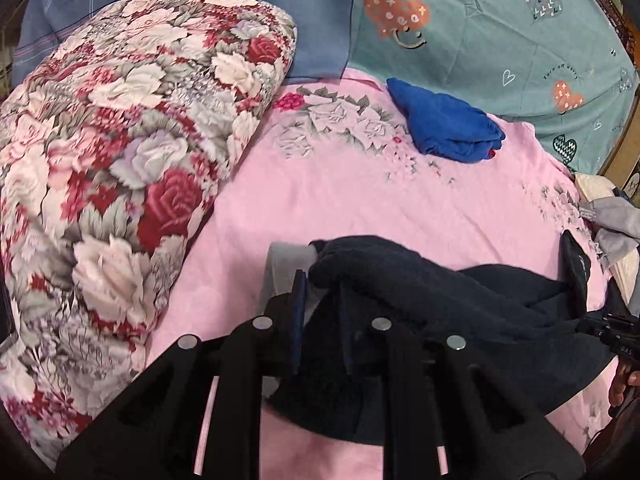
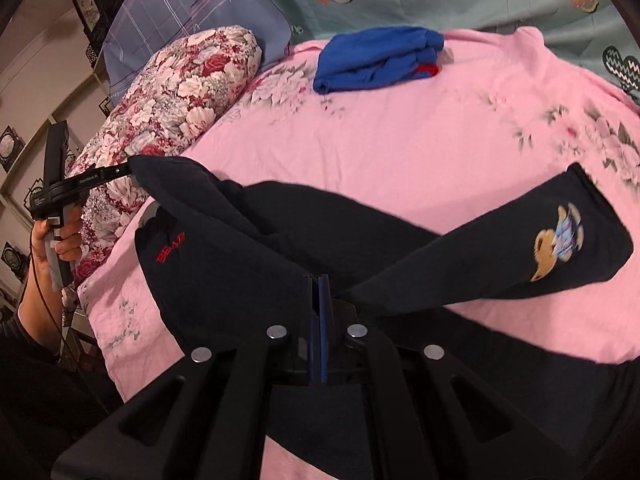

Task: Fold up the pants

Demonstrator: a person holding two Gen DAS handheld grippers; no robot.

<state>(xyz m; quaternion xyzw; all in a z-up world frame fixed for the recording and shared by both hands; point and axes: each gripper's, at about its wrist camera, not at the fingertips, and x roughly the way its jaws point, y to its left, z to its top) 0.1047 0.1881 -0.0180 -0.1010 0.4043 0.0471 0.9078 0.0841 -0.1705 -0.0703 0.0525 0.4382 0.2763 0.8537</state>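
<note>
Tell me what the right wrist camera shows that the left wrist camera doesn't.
Only the right wrist view shows the bear patch and the red lettering on the dark pants, the hand holding the left gripper from the side, and framed pictures on the wall.

Only the left wrist view shows a grey garment at the bed's right edge and the pants' grey lining.

Both show the pink sheet, the folded blue garment, the floral quilt and the pants pinched in both grippers.
</note>
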